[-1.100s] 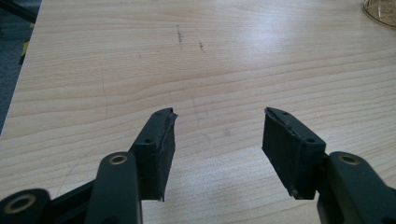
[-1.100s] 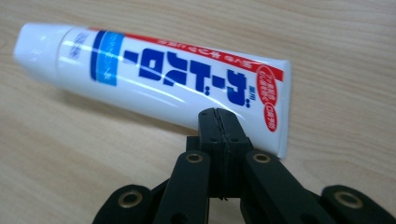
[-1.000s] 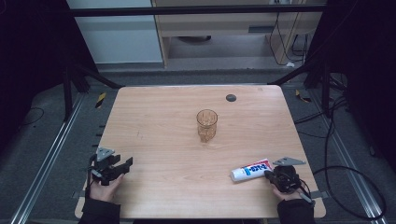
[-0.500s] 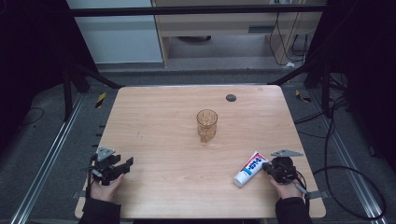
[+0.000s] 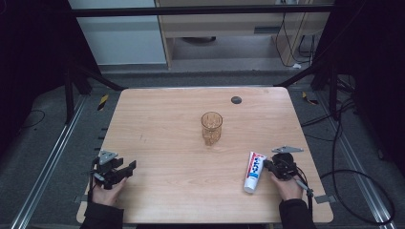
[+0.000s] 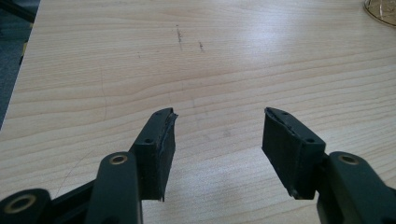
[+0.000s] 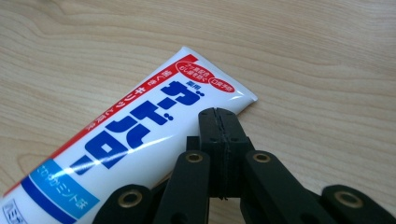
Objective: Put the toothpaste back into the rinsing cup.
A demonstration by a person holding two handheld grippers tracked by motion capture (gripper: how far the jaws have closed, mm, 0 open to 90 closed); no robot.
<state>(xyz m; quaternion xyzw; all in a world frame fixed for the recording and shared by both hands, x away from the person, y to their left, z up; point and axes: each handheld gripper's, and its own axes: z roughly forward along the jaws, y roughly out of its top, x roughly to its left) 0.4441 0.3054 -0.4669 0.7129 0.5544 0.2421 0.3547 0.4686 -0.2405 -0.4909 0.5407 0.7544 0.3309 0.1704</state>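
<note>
A white toothpaste tube (image 5: pixel 253 171) with blue and red print lies on the wooden table (image 5: pixel 167 119) at the front right, its cap end toward the person. My right gripper (image 5: pixel 266 164) is shut with nothing between its jaws. In the right gripper view its tips (image 7: pixel 218 114) rest against the tube (image 7: pixel 140 135) near the flat crimped end. My left gripper (image 5: pixel 130 166) stands open at the front left, low over bare wood (image 6: pixel 219 126), holding nothing.
An amber glass tumbler (image 5: pixel 211 126) stands upright near the table's middle; its base (image 6: pixel 380 7) peeks into the left gripper view. A small black disc (image 5: pixel 236 99) sits near the far edge. Cables trail on the floor at the right.
The right gripper moved away from the person, staying shut. The tube swung with it from lying crosswise to nearly lengthwise. The left gripper kept still.
</note>
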